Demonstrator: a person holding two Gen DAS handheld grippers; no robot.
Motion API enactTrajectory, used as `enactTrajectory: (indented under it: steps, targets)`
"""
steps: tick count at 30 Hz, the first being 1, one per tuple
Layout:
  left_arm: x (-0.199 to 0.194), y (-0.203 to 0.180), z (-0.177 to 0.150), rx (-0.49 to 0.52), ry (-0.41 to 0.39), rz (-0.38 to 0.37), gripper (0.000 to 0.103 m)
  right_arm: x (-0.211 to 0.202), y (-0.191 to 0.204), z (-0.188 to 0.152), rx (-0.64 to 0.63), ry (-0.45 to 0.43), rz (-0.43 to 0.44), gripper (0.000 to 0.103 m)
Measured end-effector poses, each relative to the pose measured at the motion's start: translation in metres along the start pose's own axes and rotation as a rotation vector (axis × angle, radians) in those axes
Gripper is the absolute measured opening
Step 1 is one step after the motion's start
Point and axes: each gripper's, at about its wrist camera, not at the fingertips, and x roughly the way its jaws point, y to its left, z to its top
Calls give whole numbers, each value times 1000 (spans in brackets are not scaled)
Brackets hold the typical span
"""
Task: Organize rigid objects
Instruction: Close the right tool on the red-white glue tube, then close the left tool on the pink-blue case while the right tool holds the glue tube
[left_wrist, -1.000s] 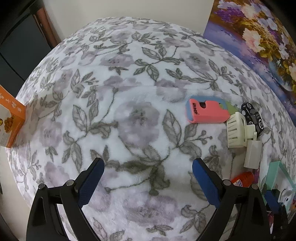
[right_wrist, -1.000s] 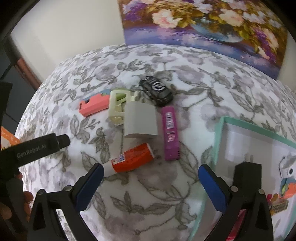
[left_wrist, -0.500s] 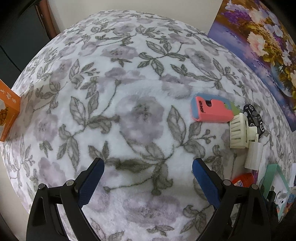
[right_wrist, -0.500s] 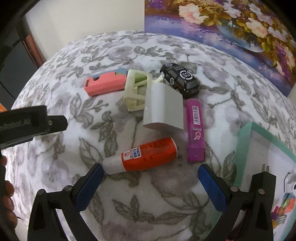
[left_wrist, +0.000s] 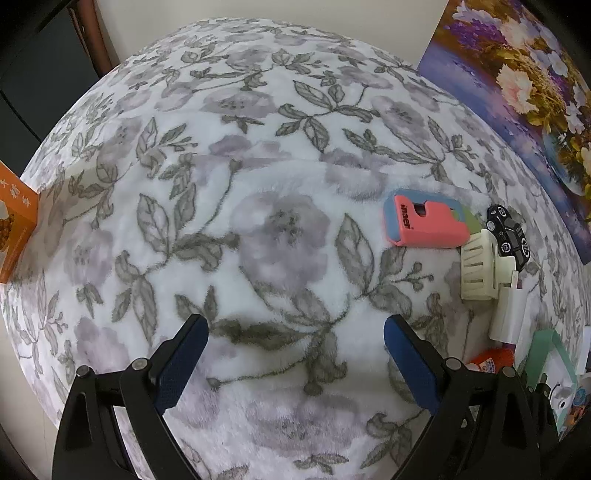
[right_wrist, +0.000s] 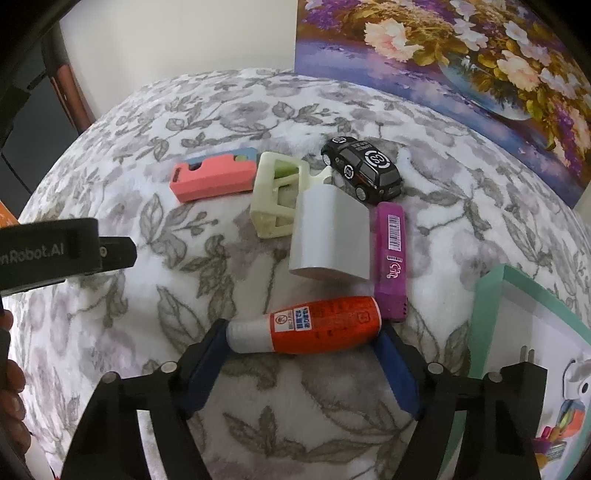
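Orange glue bottle (right_wrist: 306, 325) lay sideways on floral bench cover (right_wrist: 221, 122), between spread fingers of right gripper (right_wrist: 301, 363), fingertips at both ends; contact unclear. Just beyond: white charger (right_wrist: 330, 236), purple case (right_wrist: 391, 258), black toy car (right_wrist: 364, 168), pink eraser (right_wrist: 214, 177). Left gripper (left_wrist: 295, 360) hovered, fingers spread, empty, over bare cover.

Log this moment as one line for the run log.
right hand-held gripper: open, fingers bracketing orange glue stick lengthwise | left hand-held gripper: open, empty, over floral cloth | teal tray: right
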Motion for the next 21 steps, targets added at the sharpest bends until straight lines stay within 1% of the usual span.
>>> enactTrajectory:
  steps: [6,13,21]
  targets:
    - [-3,-3,9,2,-19,-24,96,-5,-11,2,39,-2,15,81]
    - [-4,-19,29,-7,-60,-67,96,-25,-42,12,137,-59,33,81]
    - [8,-42,51,-2,-99,-95,96,-35,-73,30,190,-113,28,81]
